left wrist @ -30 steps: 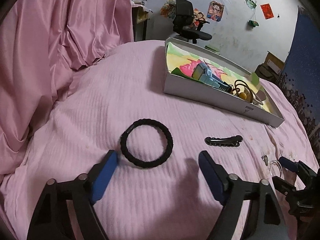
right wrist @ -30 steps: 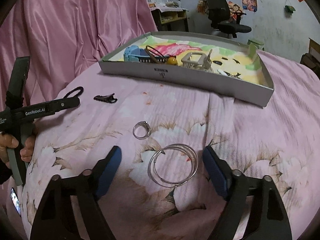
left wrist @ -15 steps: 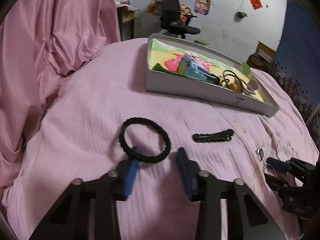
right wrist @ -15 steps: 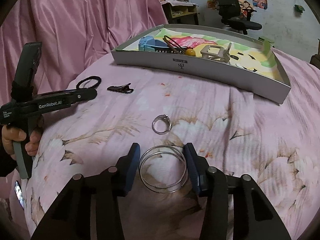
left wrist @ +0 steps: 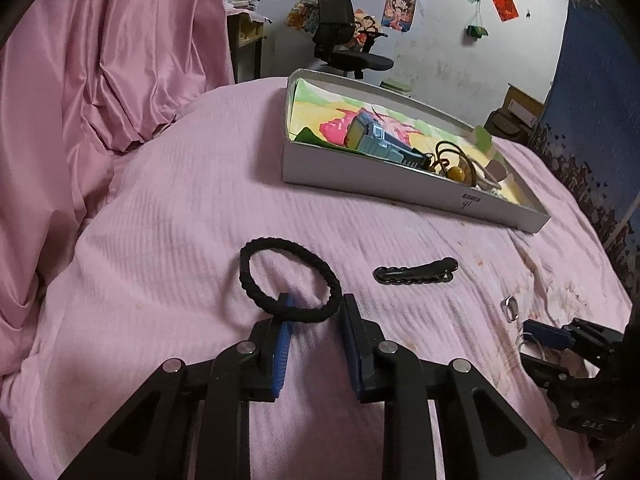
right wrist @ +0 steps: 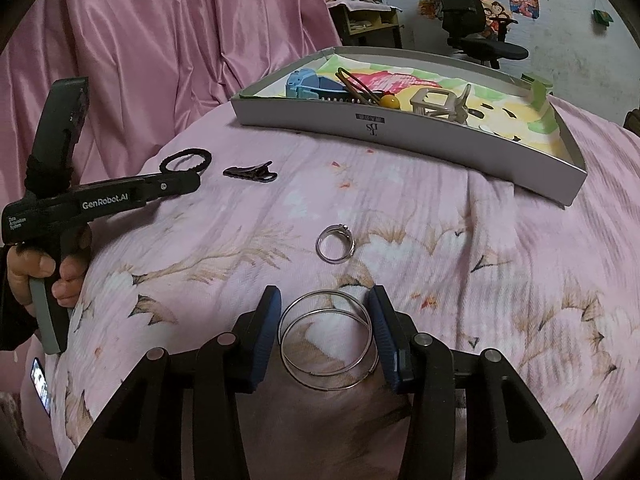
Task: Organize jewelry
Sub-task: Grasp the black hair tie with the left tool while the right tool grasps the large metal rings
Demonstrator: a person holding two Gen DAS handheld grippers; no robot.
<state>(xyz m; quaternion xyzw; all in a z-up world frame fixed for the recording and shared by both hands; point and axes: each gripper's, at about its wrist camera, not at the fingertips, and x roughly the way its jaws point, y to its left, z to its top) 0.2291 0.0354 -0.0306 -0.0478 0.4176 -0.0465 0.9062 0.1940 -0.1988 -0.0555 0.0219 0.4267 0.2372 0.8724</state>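
Observation:
A black braided hair tie (left wrist: 280, 242) lies on the pink bedspread. My left gripper (left wrist: 316, 316) has narrowed around its near rim: the left finger stands inside the loop, the right finger outside, with a gap between them. Two thin silver bangles (right wrist: 326, 291) lie between the blue pads of my right gripper (right wrist: 324, 320), and both pads touch them. A small silver ring (right wrist: 335, 243) sits just beyond. A black hair clip (left wrist: 414, 276) lies to the right of the hair tie. The grey tray (left wrist: 400, 184) stands farther back.
The tray (right wrist: 400, 128) holds a blue watch (right wrist: 308, 84), a brown elastic with a yellow bead (right wrist: 389, 101) and a grey claw clip (right wrist: 438, 106). A hand (right wrist: 68, 268) grips the left tool. Pink satin drapes the left side. An office chair (left wrist: 340, 40) stands behind.
Both grippers went from wide open to narrow. The left one slid forward onto the hair tie's near rim. The right one closed against the bangles and has kept that width since half a second ago.

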